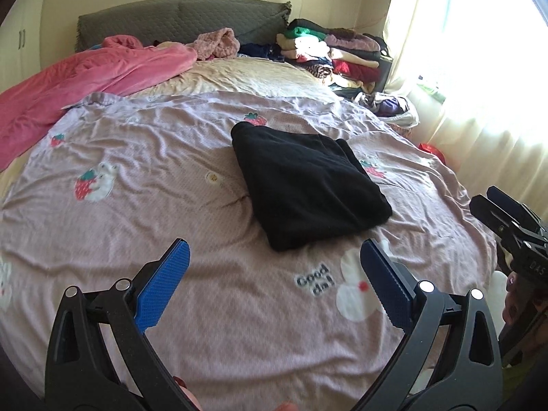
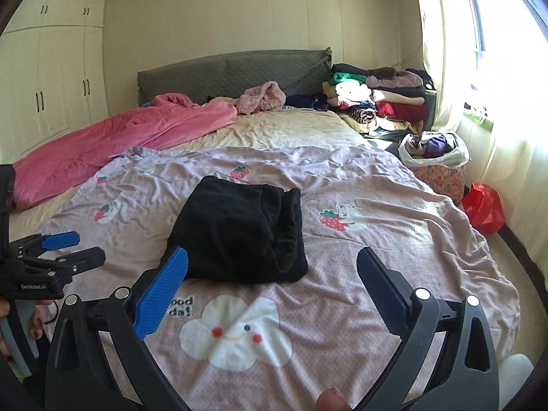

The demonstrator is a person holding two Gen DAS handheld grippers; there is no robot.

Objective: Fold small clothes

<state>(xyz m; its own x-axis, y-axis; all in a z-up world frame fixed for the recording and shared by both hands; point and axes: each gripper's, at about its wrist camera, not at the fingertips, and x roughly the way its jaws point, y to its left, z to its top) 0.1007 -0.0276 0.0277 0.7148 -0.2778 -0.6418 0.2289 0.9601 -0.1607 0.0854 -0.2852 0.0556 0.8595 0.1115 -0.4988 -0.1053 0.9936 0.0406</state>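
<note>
Across the bed, a pink-lilac quilt (image 1: 144, 212) printed with strawberries and bears covers the near half, wrinkled but with bare cloth on every side of the folded black garment (image 1: 304, 185). To the left in both views lots of quilt lies bare, right out to the pink blanket (image 1: 78, 78) bunched along the far left edge. On the right the quilt runs to the bed's edge, and beyond it sit a basket of clothes (image 2: 435, 161) and a red bag (image 2: 484, 207) on the floor by the curtain (image 1: 479, 130), so that side is tighter. Up at the head, a stack of folded clothes (image 1: 335, 51) crowds the right corner beside the grey headboard (image 1: 181, 17), and a fuzzy pink piece (image 1: 219, 42) lies loose by it. Now the grippers: the left gripper (image 1: 274, 291) hangs with its jaws wide apart, nothing between them, and the black garment lies just beyond its fingertips, slightly right of centre, untouched. The right gripper (image 2: 272, 294) is also spread wide and empty; from its camera the garment sits just past the left finger (image 2: 164, 294), whose blue pad overlaps the garment's near corner in the picture, though contact cannot be told. Between the right gripper's fingers only the quilt's cloud face and lettering show. Each gripper appears at the other's frame edge, well apart.
</note>
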